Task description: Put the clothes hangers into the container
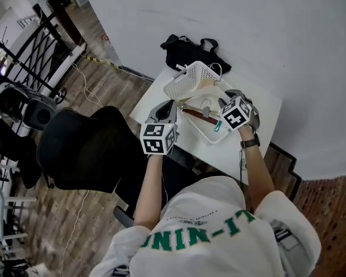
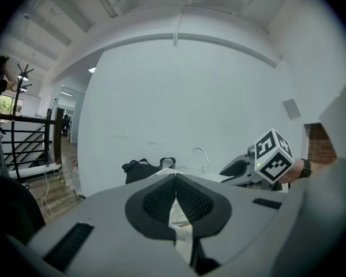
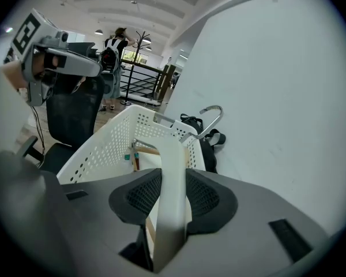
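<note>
One line of green letters runs across the person's white shirt [image 1: 213, 235]. Seen upside down in the head view, it reads "LI-NIN", and the last letter I cannot make out. Black and white square markers cover the cube [image 1: 158, 138] on each gripper. No other writing is big enough to read.

A plain white wall [image 1: 248, 27] closes the far side of the room. The floor [image 1: 98, 85] is of brown wooden boards, with a patch of red brick [image 1: 328, 212] at the lower right. A black metal railing [image 1: 29, 45] stands at the far left. A black office chair [image 1: 86, 149] with a smooth rounded back is just beside the white table [image 1: 153, 97], which is flat and matt and stands near the wall. A soft black bag [image 1: 190, 51] rests against the wall behind the table.

On the table stands the container, a white plastic basket [image 1: 187, 79] whose walls are full of small holes. Inside it lies a wooden hanger [image 1: 191, 112], brown, with a metal hook.

The right gripper [image 3: 172, 180] has its ribbed black pads pressed on the flat arm of a white hanger [image 3: 172, 149]. The hanger's chrome hook [image 3: 212, 115] shows above the basket's rim. The left gripper [image 2: 174, 180] is beside the basket's near left corner, with its jaws closed together at the tips and nothing gripped between them.
</note>
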{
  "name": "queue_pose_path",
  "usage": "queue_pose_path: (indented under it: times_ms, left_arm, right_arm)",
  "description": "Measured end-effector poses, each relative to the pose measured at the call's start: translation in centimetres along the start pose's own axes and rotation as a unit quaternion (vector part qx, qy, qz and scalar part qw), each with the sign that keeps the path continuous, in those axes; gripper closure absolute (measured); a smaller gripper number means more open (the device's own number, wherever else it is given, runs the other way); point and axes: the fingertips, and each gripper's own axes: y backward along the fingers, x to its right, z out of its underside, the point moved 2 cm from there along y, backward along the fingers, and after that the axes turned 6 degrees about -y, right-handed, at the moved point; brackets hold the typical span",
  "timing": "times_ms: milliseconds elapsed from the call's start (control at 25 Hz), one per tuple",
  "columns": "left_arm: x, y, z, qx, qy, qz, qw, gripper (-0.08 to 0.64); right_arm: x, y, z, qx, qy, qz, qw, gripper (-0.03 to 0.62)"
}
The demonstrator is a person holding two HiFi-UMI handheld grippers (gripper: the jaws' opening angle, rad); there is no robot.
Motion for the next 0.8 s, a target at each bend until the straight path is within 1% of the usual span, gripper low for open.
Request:
queue_pose_path:
  times_ms: [80,120,160,240,320,360,400,440,560,640,800]
  left_arm:
    - [-0.5,0.2,0.0,-0.001,0.003,-0.009,1.0000,0.546]
    - [-0.7,0.3,0.0,-0.002,0.005,-0.013,0.9999,0.546]
    - [-0.9,0.4,0.1,-0.003,0.006,-0.016,0.9998,0.546]
    - [-1.4,0.7,0.3,-0.005,0.006,-0.022,0.9997,0.546]
    - [-1.9,1.1,0.6,-0.006,0.007,-0.028,0.9996,0.546]
    - [-2.1,1.4,0.8,-0.006,0.007,-0.032,0.9994,0.546]
    - [-2.4,1.7,1.1,-0.007,0.008,-0.036,0.9993,0.546]
    - [-2.7,2.1,1.4,-0.008,0.009,-0.040,0.9991,0.546]
    - [-3.7,3.4,2.0,-0.015,0.013,-0.047,0.9987,0.546]
    - [-4.7,4.9,2.0,-0.021,0.017,-0.057,0.9980,0.546]
    - [-7.8,8.5,2.8,-0.020,0.035,-0.103,0.9939,0.546]
  right_arm:
    - [-0.7,-0.9,-1.2,0.011,-0.008,-0.018,1.000,0.453]
    - [-0.9,-1.2,-2.0,0.026,-0.022,-0.026,0.999,0.478]
    - [-0.9,-1.4,-2.8,0.045,-0.040,-0.033,0.998,0.579]
    - [-0.7,-1.9,-4.0,0.067,-0.065,-0.037,0.995,0.577]
    - [-0.6,-2.3,-4.5,0.067,-0.070,-0.031,0.995,0.577]
    - [-0.7,-2.5,-4.6,0.068,-0.073,-0.032,0.994,0.562]
    - [-1.0,-2.6,-4.7,0.071,-0.077,-0.037,0.994,0.524]
    - [-1.5,-2.5,-4.9,0.075,-0.082,-0.043,0.993,0.508]
    - [-3.1,-2.0,-6.0,0.089,-0.091,-0.054,0.990,0.508]
    - [-5.0,-1.7,-7.3,0.095,-0.094,-0.070,0.988,0.508]
    - [-10.4,-1.8,-10.8,0.117,-0.084,-0.130,0.981,0.508]
